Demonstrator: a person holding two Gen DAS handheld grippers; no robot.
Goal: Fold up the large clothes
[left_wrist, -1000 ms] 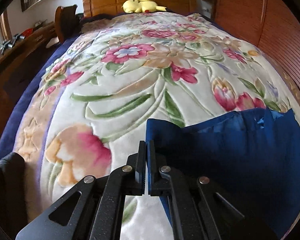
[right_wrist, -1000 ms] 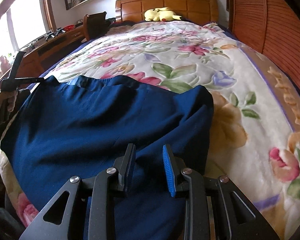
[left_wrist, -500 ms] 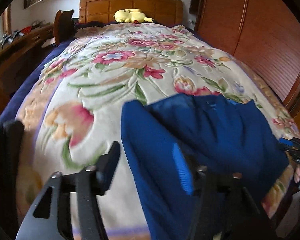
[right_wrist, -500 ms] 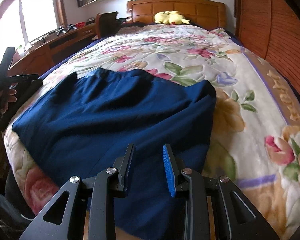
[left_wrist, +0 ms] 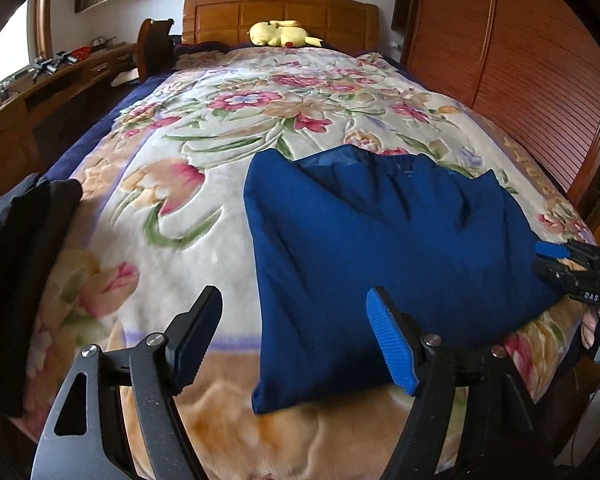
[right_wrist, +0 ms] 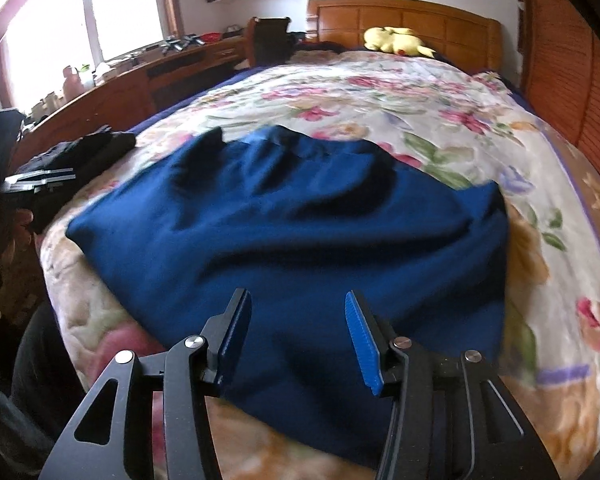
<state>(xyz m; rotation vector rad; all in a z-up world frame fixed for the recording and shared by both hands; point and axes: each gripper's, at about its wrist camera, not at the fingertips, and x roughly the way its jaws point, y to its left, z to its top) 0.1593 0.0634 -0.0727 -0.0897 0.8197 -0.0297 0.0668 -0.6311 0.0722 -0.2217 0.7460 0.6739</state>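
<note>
We see the navy garment (left_wrist: 380,248) lying folded on the floral blanket (left_wrist: 204,152) near the foot of the bed (left_wrist: 280,12), with its gathered waistband edge turned toward the headboard and several soft creases running across its top; our left hand-held gripper (left_wrist: 296,340) hangs above the garment's left edge with its jaws opening, wide apart and clamped on nothing, the cloth lying below the gap without touching either pad; our right hand-held gripper (right_wrist: 298,340) hangs over the near edge of the garment (right_wrist: 300,232), its jaws also opening and gripping nothing; in the left wrist view the right hand-held gripper (left_wrist: 572,268) shows at the garment's right side; a pile of dark clothing (right_wrist: 84,152) rests on the blanket's left edge, apart from the navy piece; a yellow plush toy (left_wrist: 280,34) lies against the headboard
</note>
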